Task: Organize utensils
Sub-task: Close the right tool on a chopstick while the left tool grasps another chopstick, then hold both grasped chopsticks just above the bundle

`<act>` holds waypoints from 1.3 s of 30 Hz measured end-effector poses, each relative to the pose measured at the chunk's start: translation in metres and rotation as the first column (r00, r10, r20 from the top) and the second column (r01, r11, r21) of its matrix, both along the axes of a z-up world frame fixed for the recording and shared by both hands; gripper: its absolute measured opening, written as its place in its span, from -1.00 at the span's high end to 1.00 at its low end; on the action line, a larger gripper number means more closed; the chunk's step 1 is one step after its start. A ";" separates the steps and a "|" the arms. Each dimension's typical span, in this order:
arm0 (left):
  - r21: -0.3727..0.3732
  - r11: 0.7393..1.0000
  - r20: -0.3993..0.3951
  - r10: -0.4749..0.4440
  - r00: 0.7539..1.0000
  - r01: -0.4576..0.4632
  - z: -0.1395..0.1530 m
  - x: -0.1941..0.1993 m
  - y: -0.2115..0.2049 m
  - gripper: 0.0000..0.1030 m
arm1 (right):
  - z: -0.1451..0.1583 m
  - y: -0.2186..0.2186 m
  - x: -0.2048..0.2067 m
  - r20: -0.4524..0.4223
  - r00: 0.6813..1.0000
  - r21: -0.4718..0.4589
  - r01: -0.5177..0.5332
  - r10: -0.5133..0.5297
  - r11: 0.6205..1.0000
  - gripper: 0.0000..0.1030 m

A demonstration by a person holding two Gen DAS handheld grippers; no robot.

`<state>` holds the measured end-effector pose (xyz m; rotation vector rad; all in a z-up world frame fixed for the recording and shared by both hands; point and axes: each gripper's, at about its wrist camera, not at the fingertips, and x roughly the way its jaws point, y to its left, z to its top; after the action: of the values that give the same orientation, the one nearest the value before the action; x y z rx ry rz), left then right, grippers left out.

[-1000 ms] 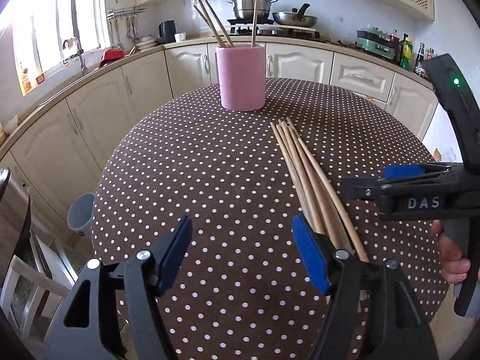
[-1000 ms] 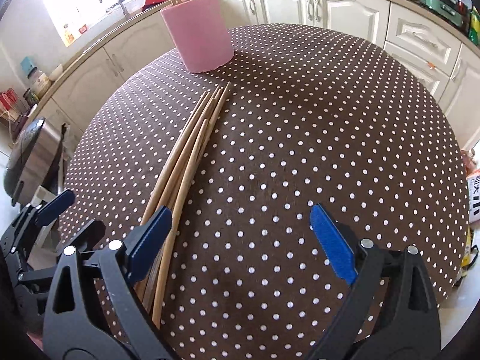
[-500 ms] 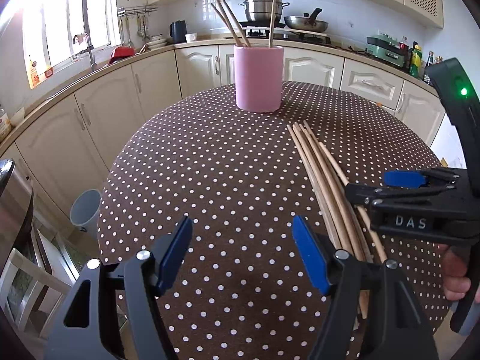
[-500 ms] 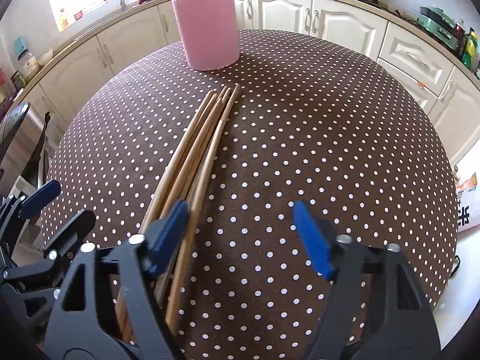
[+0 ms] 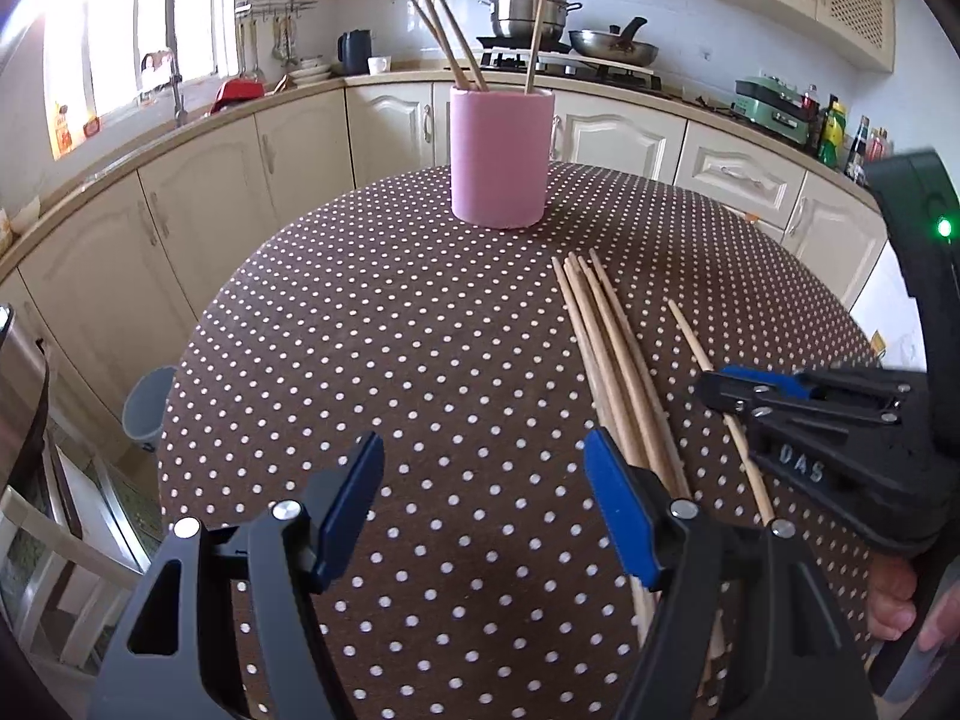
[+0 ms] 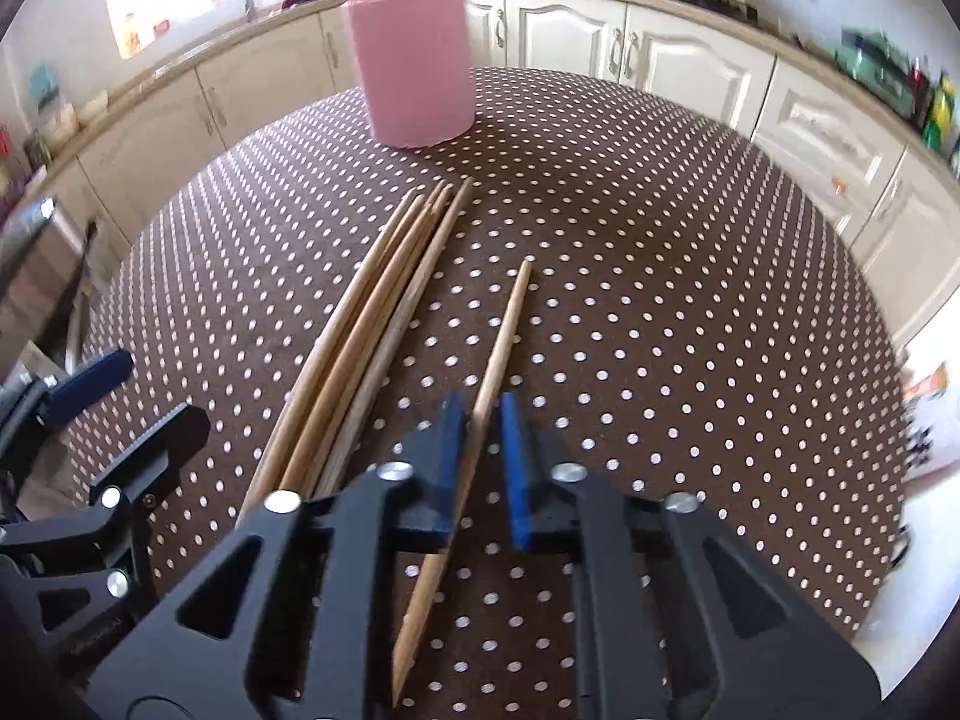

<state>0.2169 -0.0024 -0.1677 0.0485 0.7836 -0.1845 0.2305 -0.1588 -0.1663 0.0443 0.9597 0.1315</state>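
Note:
A pink holder [image 5: 498, 159] stands at the table's far side with three chopsticks [image 5: 456, 36] in it; it also shows in the right wrist view [image 6: 414, 66]. A bundle of several wooden chopsticks [image 5: 612, 360] lies on the cloth, also seen in the right wrist view [image 6: 372, 324]. My right gripper [image 6: 480, 456] is shut on one single chopstick [image 6: 504, 330], drawn apart from the bundle to its right; it also shows in the left wrist view [image 5: 690, 336]. My left gripper [image 5: 483, 510] is open and empty, just left of the bundle's near end.
The round table has a brown cloth with white dots [image 5: 390, 360]. Cream cabinets [image 5: 204, 204] and a counter ring it. A grey bin [image 5: 144, 402] stands on the floor at left. A metal appliance [image 5: 18, 396] sits at the far left.
My right gripper has closed on one chopstick and pulled it rightward out of the bundle. The left gripper has stayed open while its view drew back and lower.

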 end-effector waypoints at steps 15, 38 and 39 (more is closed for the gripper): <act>-0.016 0.999 -0.190 -0.043 0.981 0.040 -0.014 0.061 -0.036 -0.33 | -0.012 -0.070 0.011 -0.049 0.998 0.369 -0.016 0.036 0.929 0.88; 0.061 0.997 -0.164 -0.032 0.986 0.042 -0.014 0.052 -0.019 0.81 | -0.008 -0.066 0.009 -0.042 0.999 0.359 -0.006 0.023 0.933 0.88; 0.048 0.998 -0.167 -0.039 0.985 0.047 -0.014 0.052 -0.018 0.88 | -0.008 -0.066 0.009 -0.041 0.999 0.359 -0.007 0.023 0.933 0.88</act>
<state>0.2689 -0.0207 -0.1820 0.1007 0.9538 -0.2111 0.2399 -0.2251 -0.1747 0.3794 0.9713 0.3210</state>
